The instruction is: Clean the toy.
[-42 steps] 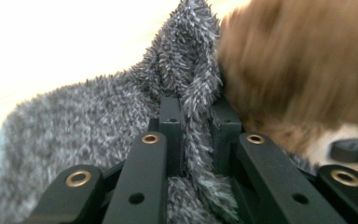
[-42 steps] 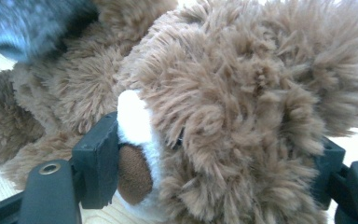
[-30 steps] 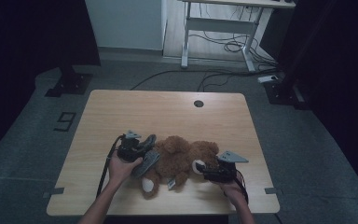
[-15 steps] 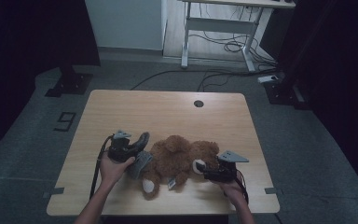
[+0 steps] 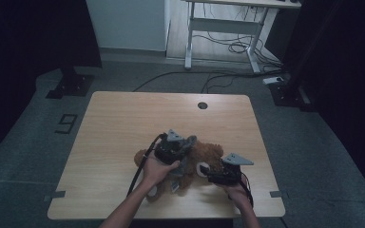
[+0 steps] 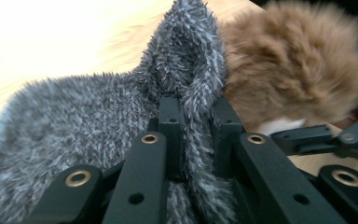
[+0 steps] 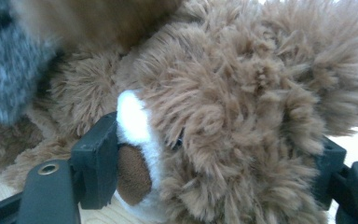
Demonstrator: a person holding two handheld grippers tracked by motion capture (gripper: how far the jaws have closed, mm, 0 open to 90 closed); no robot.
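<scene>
Pale wooden table (image 5: 123, 123) bore a brown teddy bear (image 5: 204, 159) near its front edge. Left gripper (image 6: 193, 109) pinched a grey fuzzy garment (image 6: 74, 121) tight; right gripper (image 7: 214, 154) clamped the bear's head. Judging by this, dressing was underway; next, the garment needs drawing over the bear.

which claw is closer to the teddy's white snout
Right. The right claw clamps the teddy's head, one jaw against the white snout. The left claw pinches the grey fuzzy cloth beside it.

Dim light is hanging over the room, darkness crowding 9 and 3 o'clock. The table (image 5: 123, 123) is glaring white toward 11 o'clock up close, fur blurring nearby.
</scene>
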